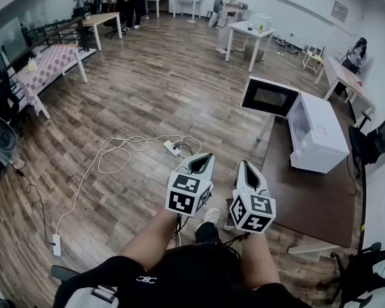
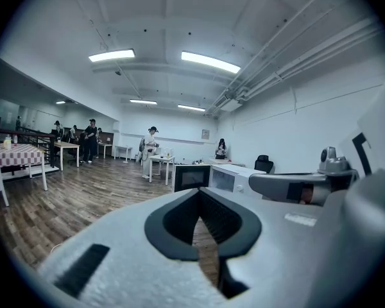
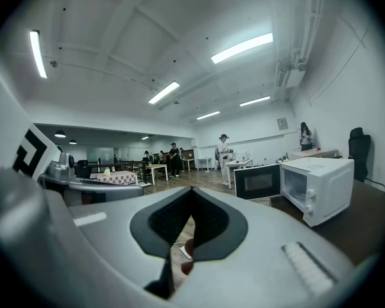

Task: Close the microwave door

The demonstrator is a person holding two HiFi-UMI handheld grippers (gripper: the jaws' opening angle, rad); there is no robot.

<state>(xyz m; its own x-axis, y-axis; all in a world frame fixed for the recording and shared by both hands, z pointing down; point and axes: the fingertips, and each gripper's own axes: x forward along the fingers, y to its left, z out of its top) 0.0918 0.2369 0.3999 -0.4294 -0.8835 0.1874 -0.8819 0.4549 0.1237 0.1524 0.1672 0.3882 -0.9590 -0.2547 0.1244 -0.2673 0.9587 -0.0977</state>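
1. Fingers [image 2: 228, 222] of the left gripper [image 1: 207, 155] are pressed together on nothing. The right gripper [image 1: 244, 163] looks the same in its own view, tips meeting with no object between them. Both hang side by side over the wooden floor [image 1: 147, 95], well apart from the microwave, so the step in hand is the approach.
2. Ahead and to the right stands the dark bench [image 1: 308, 201]. I would walk up along its floor side rather than lean across its top, since the microwave faces that way.
3. On the far part of the bench sits the white microwave [image 1: 321, 136], its cavity [image 1: 299, 124] exposed toward the open floor. It looks light enough to slide, so a slow, steady push seems wiser than a shove.
4. Its door [image 1: 269, 97] stands swung wide, jutting out past the bench edge. It seems hinged at the far end of the front, with its dark window turned toward the person. The closing push therefore probably has to come from the door's far face, sweeping it back toward the cavity.
5. Best contact is likely near the door's free edge [image 1: 246, 95], farthest from the hinge. Closed fingers make a firm, blunt pusher there, so I would keep them pressed together and follow the swing until the latch seats.
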